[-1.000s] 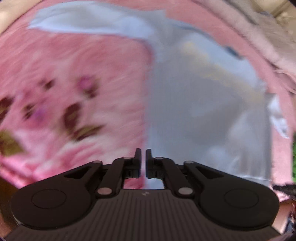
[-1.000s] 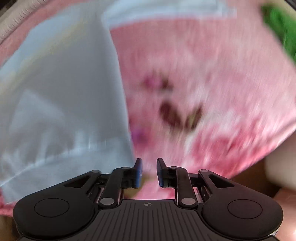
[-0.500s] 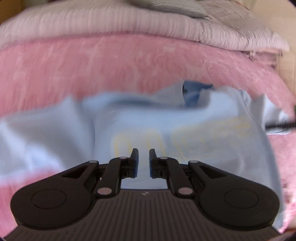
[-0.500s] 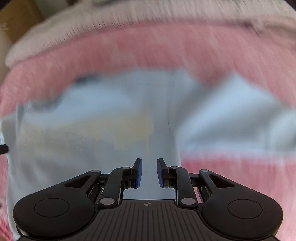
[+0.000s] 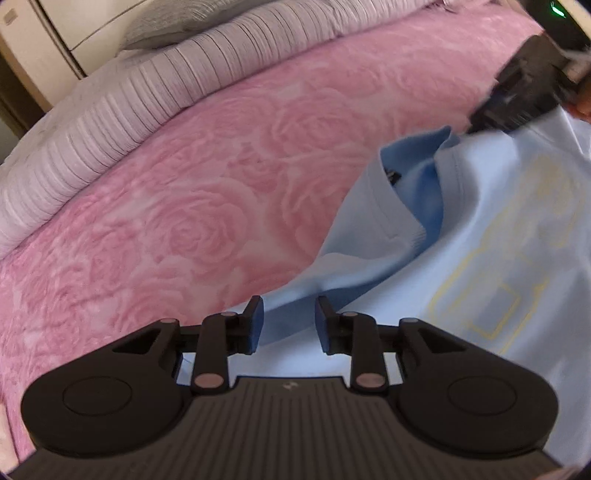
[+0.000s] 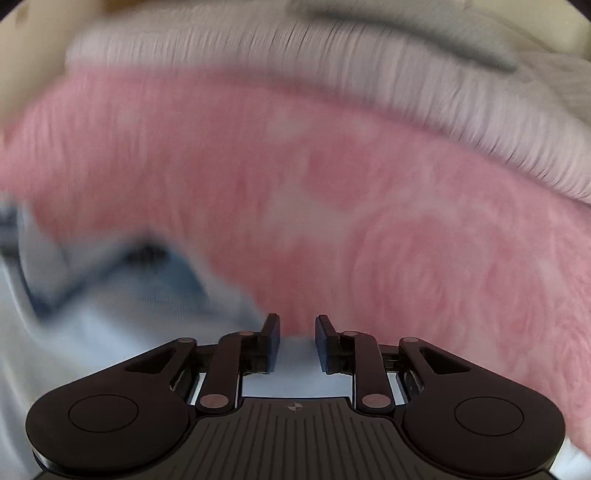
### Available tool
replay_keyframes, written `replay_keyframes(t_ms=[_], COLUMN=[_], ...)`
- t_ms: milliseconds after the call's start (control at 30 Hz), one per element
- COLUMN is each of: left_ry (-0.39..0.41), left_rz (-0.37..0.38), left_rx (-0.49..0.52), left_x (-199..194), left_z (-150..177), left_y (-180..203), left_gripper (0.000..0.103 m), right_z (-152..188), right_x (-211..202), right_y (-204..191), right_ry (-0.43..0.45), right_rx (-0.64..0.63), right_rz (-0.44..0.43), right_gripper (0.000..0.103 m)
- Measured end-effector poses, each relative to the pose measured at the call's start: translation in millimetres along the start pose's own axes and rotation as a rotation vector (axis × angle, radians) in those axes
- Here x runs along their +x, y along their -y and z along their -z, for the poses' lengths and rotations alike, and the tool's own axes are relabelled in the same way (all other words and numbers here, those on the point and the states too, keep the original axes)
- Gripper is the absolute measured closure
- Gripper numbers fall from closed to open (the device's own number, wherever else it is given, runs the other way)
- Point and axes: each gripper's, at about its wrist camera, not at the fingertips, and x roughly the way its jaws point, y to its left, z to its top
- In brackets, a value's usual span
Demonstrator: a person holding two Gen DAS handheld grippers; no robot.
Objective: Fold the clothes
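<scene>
A light blue T-shirt [image 5: 480, 229] with a yellow outline print lies on the pink bedspread, its collar [image 5: 402, 206] toward the pillows. My left gripper [image 5: 289, 320] is over the shirt's near shoulder. Its jaws are opening, and a fold of the fabric lies loosely between them without being pinched. In the blurred right wrist view the T-shirt [image 6: 92, 325] fills the lower left. My right gripper [image 6: 296, 334] is at the shirt's edge. Its jaws are opening, and pale blue cloth shows low in the gap. The right gripper's dark body [image 5: 517, 96] also shows beyond the collar.
The pink rose-patterned bedspread [image 5: 207, 206] stretches left of and beyond the shirt. A pale ribbed blanket [image 5: 110, 122] and a grey pillow [image 5: 173, 26] run along the far side. A cream cabinet [image 5: 55, 33] stands behind. A hand [image 5: 583, 99] shows at the right edge.
Both grippers have swung and rolled from the shirt's sides to its collar end. The left jaws have gone from almost shut to clearly apart. The right jaws have widened slightly.
</scene>
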Motion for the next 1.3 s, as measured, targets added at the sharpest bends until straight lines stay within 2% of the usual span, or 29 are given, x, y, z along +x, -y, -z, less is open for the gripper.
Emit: replay_keyframes(t_ms=[167, 233, 300, 367, 500, 533, 567, 600, 633, 667, 700, 733, 800, 867, 933, 967, 1000, 1067, 1133, 1233, 1300], left_ry=[-0.009, -0.008, 0.000, 0.015, 0.030, 0.043, 0.048, 0.050, 0.048, 0.056, 0.070, 0.075, 0.075, 0.077, 0.065, 0.067, 0.076, 0.088, 0.104, 0.064, -0.015], left_rz=[0.007, 0.000, -0.002, -0.010, -0.027, -0.035, -0.028, -0.011, 0.005, 0.021, 0.026, 0.017, -0.014, 0.002, 0.032, 0.027, 0.009, 0.016, 0.058, 0.163, 0.155], left_rx=[0.110, 0.179, 0.257, 0.339, 0.512, 0.548, 0.559, 0.553, 0.512, 0.420, 0.317, 0.202, -0.051, -0.334, -0.543, -0.607, -0.651, -0.670, -0.650, -0.534, -0.446], left_x=[1, 0, -1, -1, 14, 17, 19, 22, 23, 24, 24, 27, 32, 38, 41, 41, 39, 33, 27, 32, 46], left_z=[8, 10, 11, 14, 16, 17, 15, 13, 8, 1, -6, -12, -21, -24, -21, -19, -17, -16, -16, -18, -15], left_y=[1, 4, 8, 13, 24, 26, 26, 24, 19, 8, -6, -22, -59, -97, -122, -129, -133, -135, -129, -101, -82], left_gripper=[0.075, 0.074, 0.071, 0.067, 0.066, 0.067, 0.081, 0.093, 0.099, 0.099, 0.099, 0.099, 0.099, 0.093, 0.086, 0.087, 0.084, 0.082, 0.082, 0.082, 0.078], right_z=[39, 37, 30, 23, 15, 13, 13, 12, 10, 6, 1, -5, -22, -40, -52, -57, -60, -58, -48, -30, -16], right_x=[-16, -19, -21, -18, -3, 1, 3, 3, 3, 2, 1, -1, -4, -9, -11, -11, -9, -6, -8, -7, 2], right_y=[-18, -21, -22, -25, -39, -44, -49, -53, -53, -50, -46, -39, -22, -3, 12, 17, 23, 30, 30, 26, 23], right_ry=[-0.017, -0.010, 0.017, 0.041, 0.041, 0.050, 0.061, 0.070, 0.076, 0.078, 0.093, 0.128, 0.217, 0.294, 0.317, 0.301, 0.270, 0.191, 0.145, 0.076, 0.006], right_rx=[-0.216, -0.266, -0.298, -0.334, -0.424, -0.455, -0.484, -0.510, -0.509, -0.485, -0.448, -0.395, -0.256, -0.082, 0.053, 0.097, 0.131, 0.152, 0.135, 0.089, 0.048], right_rz=[0.007, 0.010, -0.004, -0.019, -0.039, -0.038, -0.038, -0.053, -0.084, -0.117, -0.121, -0.089, 0.004, 0.085, 0.131, 0.138, 0.124, 0.056, 0.020, -0.023, -0.011], right_gripper=[0.073, 0.069, 0.060, 0.055, 0.054, 0.054, 0.054, 0.060, 0.077, 0.099, 0.099, 0.099, 0.098, 0.093, 0.090, 0.083, 0.072, 0.070, 0.070, 0.070, 0.070])
